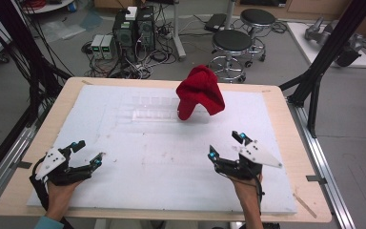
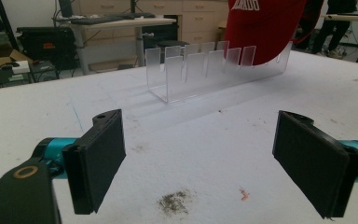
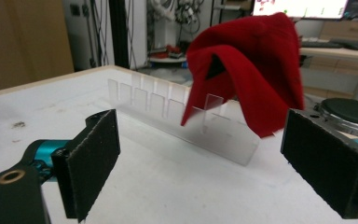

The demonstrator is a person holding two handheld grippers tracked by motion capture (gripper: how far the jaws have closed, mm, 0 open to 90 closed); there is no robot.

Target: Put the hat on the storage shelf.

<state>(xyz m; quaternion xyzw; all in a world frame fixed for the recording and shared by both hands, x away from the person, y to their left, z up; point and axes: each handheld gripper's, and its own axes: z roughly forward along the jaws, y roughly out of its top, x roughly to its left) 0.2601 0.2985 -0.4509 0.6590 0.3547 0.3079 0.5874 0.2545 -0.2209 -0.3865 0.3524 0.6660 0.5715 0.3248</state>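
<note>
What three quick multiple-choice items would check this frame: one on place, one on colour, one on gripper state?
1. Where does the cap sit?
A. flat on the near table edge
B. on one end of the clear slotted rack
C. between the left gripper's pads

2. What colour is the cap?
A. red
B. blue
C. black

3. How does the right gripper stand?
A. shut on the cap
B. shut on the rack
C. open, nothing between its pads

Answers:
1. B, the cap drapes over the rack's end at the far side of the table.
2. A, red in every view.
3. C, its pads stand wide apart over bare table.

Two round stools (image 1: 240, 45) and computer towers (image 1: 134, 29) behind the table.
</note>
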